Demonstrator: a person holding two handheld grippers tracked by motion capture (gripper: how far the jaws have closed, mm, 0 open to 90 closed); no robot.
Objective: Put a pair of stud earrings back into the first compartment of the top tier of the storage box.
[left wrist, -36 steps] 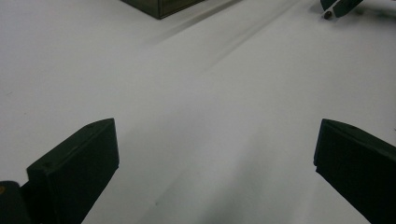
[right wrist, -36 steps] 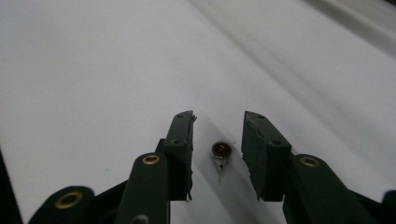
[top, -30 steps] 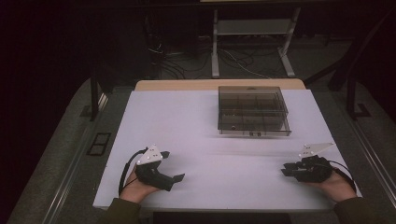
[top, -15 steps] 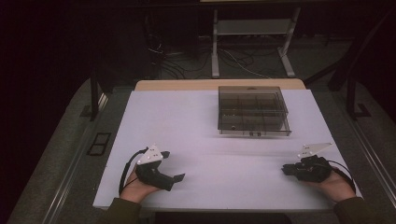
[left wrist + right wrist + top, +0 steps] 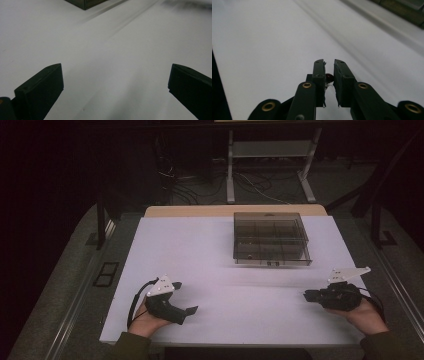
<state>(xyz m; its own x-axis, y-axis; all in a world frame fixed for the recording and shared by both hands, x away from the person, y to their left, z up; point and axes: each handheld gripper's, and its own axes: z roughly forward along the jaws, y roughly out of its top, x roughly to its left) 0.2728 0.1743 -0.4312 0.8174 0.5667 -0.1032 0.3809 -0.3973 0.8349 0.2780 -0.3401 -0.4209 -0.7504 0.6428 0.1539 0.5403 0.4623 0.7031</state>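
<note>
The compartmented clear box stands toward the far side of the table, well apart from both my hands; its contents cannot be made out. My left hand-held gripper rests spread wide. My right hand-held gripper is nearly pressed together around a small dark-red item, mostly hidden between the jaws.

The high view looks forward and down on the whole tabletop; both gripper views skim it closely, sharing its white surface.
</note>
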